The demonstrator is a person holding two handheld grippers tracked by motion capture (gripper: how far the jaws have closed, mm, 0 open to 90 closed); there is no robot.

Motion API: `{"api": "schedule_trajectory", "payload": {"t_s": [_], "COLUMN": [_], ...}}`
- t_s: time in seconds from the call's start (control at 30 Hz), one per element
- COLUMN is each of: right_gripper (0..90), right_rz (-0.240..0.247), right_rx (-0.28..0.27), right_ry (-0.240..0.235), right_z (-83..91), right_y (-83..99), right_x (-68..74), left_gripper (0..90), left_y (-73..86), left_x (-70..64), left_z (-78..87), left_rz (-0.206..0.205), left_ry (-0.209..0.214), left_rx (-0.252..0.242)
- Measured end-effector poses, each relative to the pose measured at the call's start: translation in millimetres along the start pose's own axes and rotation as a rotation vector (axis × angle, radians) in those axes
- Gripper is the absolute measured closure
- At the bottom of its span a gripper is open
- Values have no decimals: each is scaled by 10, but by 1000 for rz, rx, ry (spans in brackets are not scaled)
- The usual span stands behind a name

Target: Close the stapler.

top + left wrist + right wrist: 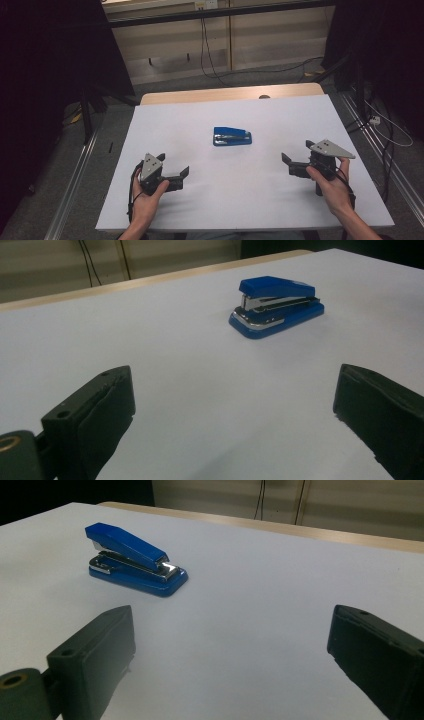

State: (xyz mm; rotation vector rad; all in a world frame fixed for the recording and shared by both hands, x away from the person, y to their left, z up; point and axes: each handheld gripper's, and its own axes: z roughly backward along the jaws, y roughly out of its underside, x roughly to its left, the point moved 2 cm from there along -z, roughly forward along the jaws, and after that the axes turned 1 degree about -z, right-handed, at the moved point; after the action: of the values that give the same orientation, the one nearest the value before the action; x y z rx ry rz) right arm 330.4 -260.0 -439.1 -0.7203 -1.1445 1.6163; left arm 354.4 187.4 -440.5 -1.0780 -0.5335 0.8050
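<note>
A blue stapler (232,136) with a metal magazine lies flat near the middle of the white table (200,205). My left gripper (174,166) rests low at the front left, held by a hand, its jaws wide apart with nothing between them. In the left gripper view the stapler (276,306) sits ahead and to the right of the left gripper (235,415). My right gripper (296,152) stands open at the front right, also empty. In the right gripper view the stapler (135,559) lies ahead to the left of the right gripper (232,655).
A strip of wooden tabletop (230,93) shows along the far edge of the white surface. Cables (210,55) hang down the wall behind the table. Metal rails (75,180) run along the floor on both sides.
</note>
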Motion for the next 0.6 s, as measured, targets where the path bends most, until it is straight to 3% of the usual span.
{"api": "schedule_trajectory", "payload": {"t_s": [0.17,0.27,0.33,0.43,0.6], "right_gripper": [50,50,50,48,46], "right_rz": [-10,-13,7,-7,-19], "right_rx": [-16,-14,-8,-12,-12], "right_ry": [17,19,23,34,50], "right_z": [89,147,191,257,329], "right_y": [12,44,63,96,147], "right_x": [-1,-10,-18,-47,-93], "left_gripper": [34,34,34,34,34], "left_y": [10,38,55,45,50], "left_x": [-10,-53,-71,-75,-52], "left_z": [72,114,149,184,186], "left_rz": [-3,-48,-44,-26,-9], "left_ry": [-25,-50,-39,-49,-42], "left_rx": [-8,0,3,-23,-16]}}
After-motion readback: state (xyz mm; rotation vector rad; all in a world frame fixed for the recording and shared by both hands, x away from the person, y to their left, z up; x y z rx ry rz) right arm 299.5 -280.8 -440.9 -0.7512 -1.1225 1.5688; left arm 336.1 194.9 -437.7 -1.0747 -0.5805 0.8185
